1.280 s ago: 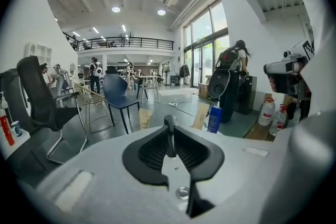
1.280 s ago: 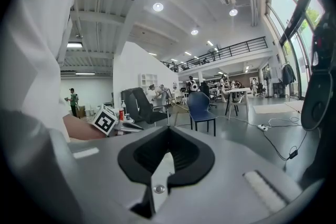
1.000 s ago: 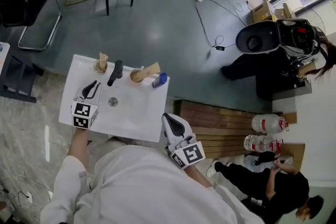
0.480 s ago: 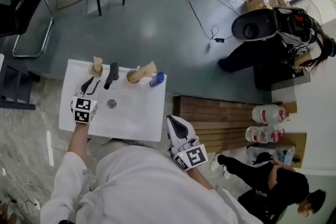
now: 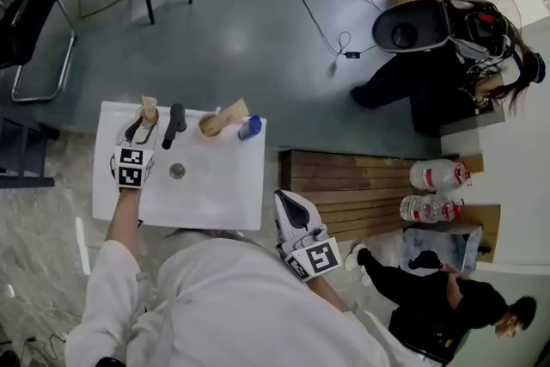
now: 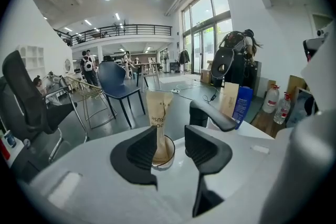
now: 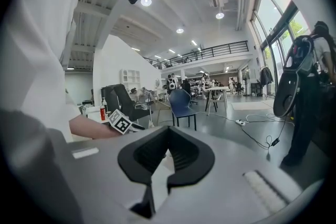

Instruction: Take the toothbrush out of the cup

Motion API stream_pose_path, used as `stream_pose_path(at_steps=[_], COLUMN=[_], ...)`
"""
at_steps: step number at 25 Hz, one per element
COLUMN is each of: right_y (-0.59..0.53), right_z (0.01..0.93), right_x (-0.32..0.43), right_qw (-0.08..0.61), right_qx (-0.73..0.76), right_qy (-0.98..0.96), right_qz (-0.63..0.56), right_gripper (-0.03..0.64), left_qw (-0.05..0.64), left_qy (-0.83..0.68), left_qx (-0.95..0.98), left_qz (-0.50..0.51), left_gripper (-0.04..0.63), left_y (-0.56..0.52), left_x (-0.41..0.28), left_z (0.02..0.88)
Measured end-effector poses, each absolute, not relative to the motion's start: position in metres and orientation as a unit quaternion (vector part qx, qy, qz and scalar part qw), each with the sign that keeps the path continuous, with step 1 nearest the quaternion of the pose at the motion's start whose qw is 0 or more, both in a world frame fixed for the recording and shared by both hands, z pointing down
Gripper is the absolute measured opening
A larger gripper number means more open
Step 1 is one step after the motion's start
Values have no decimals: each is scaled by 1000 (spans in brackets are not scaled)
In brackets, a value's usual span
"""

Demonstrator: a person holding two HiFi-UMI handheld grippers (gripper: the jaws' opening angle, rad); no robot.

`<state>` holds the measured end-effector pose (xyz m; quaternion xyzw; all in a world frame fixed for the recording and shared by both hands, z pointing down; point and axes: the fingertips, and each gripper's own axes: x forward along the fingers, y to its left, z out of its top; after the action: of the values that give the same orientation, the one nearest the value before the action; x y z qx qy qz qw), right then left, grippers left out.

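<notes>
A tan paper-wrapped toothbrush [image 6: 158, 115] stands upright in a small cup [image 6: 164, 153] at the far left of the white basin [image 5: 215, 193]. In the head view that cup [image 5: 148, 111] sits just ahead of my left gripper [image 5: 139, 128]. My left gripper [image 6: 170, 139] has just been opening its jaws; the wrapped toothbrush shows in the gap between them, slightly beyond the pads and not pressed. My right gripper [image 5: 292, 215] hangs off the basin's near right corner, and in its own view this gripper [image 7: 169, 148] is shut and empty.
A black faucet [image 5: 174, 125] rises right of the cup, with a drain [image 5: 177, 171] below it. A second cup [image 5: 209, 125] holds a tan package; a blue box [image 5: 249, 127] lies beside it. A wooden pallet [image 5: 344, 185], water bottles [image 5: 438, 176] and people lie to the right.
My left gripper has moved forward across the basin to the far left cup and its jaws have spread apart. The right gripper has stayed where it was.
</notes>
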<state>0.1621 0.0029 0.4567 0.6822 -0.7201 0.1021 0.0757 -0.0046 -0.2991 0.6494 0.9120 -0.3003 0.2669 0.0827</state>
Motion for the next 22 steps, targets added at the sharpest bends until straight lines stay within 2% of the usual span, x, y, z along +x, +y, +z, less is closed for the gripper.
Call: stream_pose_path(at_steps=[22], right_y=[11], right_z=[462], right_x=[182], right_qw=[96], right_qx=[720], right_qy=[-676], right_qz=[121], right_gripper=[5], left_qw=[111], left_qy=[-303], left_qx=[898], left_qz=[300], left_gripper=[204], left_y=[-346], left_x=[9], left_z=[695])
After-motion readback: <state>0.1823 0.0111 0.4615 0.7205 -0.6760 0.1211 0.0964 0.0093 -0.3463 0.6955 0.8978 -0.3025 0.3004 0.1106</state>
